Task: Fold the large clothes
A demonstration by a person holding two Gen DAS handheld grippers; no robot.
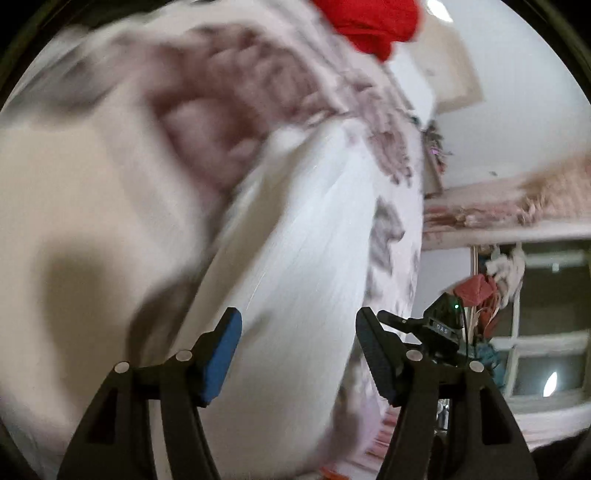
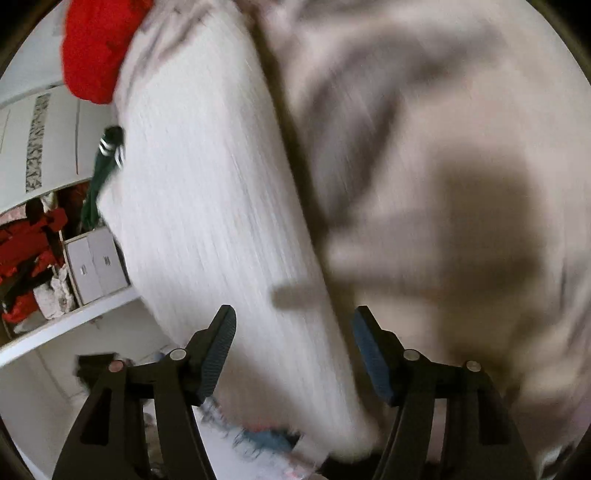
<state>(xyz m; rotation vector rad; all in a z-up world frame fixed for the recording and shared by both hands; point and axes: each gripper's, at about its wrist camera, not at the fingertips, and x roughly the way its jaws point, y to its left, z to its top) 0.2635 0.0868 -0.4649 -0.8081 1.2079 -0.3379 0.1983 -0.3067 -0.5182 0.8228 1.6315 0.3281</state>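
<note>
Left wrist view: the left gripper [image 1: 297, 347] is standing well open, its blue pads clear of everything and holding nothing. Just beyond it a white ribbed garment [image 1: 295, 236] is lying on a bed, over a pale floral bedspread [image 1: 229, 92], with a beige cloth [image 1: 74, 192] spreading to the left. A red garment [image 1: 369, 22] is sitting at the far edge. The other handheld unit [image 1: 439, 325] is showing at the right, and a small label on it seems to read "DAS". Everything is smeared by motion.

Right wrist view: the right gripper [image 2: 295, 349] is likewise gaping, gripping nothing, hanging above the seam where the white ribbed garment [image 2: 207, 206] is meeting the beige cloth [image 2: 443, 184]. The red garment [image 2: 96, 48] is lying at the top left; grey boxes [image 2: 98, 264] are sitting on a shelf [image 2: 70, 325], their labels too small to read.

Judging from this, a fold has likely been laid and both grippers are free. For the next fold, each gripper should be taking a matching corner, pinching a single edge cleanly, and carrying the two across evenly so the cloth lands flat.
</note>
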